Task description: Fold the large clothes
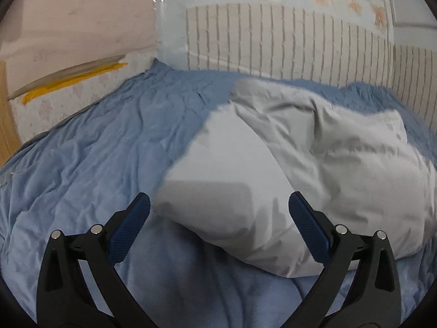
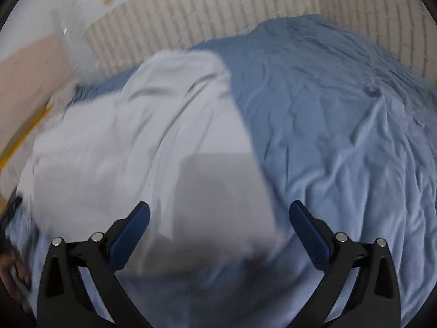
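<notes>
A pale grey garment point(image 1: 314, 158) lies bunched on a blue bedsheet point(image 1: 95, 142). In the left wrist view its near edge sits just ahead of my left gripper point(image 1: 218, 224), which is open and empty above it. In the right wrist view the same garment point(image 2: 153, 142) spreads blurred across the left and middle of the blue sheet point(image 2: 341, 136). My right gripper point(image 2: 218, 232) is open and empty, its jaws wide apart over the garment's near right corner.
A ribbed cream headboard or wall panel point(image 1: 300, 41) runs behind the bed and also shows in the right wrist view point(image 2: 218, 8). A pink wall point(image 1: 76, 16) and a yellow strip point(image 1: 73, 80) lie to the left. A wooden edge point(image 1: 6, 114) stands at far left.
</notes>
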Action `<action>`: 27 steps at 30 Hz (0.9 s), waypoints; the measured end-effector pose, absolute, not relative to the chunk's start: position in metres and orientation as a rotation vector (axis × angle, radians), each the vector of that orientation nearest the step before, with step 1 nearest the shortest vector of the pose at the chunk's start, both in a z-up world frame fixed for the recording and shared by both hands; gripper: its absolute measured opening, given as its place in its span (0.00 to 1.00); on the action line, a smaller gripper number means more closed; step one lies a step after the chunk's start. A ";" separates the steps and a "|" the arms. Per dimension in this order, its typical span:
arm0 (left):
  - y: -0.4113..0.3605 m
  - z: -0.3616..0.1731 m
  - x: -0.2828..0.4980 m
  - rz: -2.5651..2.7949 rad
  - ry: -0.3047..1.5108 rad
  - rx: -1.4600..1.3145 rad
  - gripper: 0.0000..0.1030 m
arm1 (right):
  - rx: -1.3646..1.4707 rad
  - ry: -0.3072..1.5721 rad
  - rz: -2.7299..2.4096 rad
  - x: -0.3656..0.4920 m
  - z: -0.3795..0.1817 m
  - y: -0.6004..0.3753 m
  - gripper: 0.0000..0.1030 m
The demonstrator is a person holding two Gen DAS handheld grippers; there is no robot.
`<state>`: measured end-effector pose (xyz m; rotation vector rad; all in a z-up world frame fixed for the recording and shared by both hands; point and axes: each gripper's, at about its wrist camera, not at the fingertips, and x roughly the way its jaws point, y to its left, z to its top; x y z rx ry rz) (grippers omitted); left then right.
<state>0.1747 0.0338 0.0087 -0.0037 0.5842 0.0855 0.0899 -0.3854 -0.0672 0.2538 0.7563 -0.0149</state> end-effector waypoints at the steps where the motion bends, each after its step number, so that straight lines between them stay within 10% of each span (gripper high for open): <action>1: 0.023 0.004 0.177 0.081 0.604 0.011 0.97 | 0.253 0.794 -0.006 0.081 -0.075 -0.376 0.98; 23: 0.060 -0.017 0.215 0.082 0.630 -0.183 0.97 | 0.295 0.819 0.029 -0.007 -0.091 -0.283 0.99; 25: 0.057 -0.019 0.228 0.069 0.641 -0.178 0.97 | 0.266 0.820 0.030 -0.016 -0.092 -0.272 0.93; 27: 0.056 -0.021 0.237 0.052 0.664 -0.189 0.97 | 0.272 0.812 0.057 -0.024 -0.089 -0.268 0.66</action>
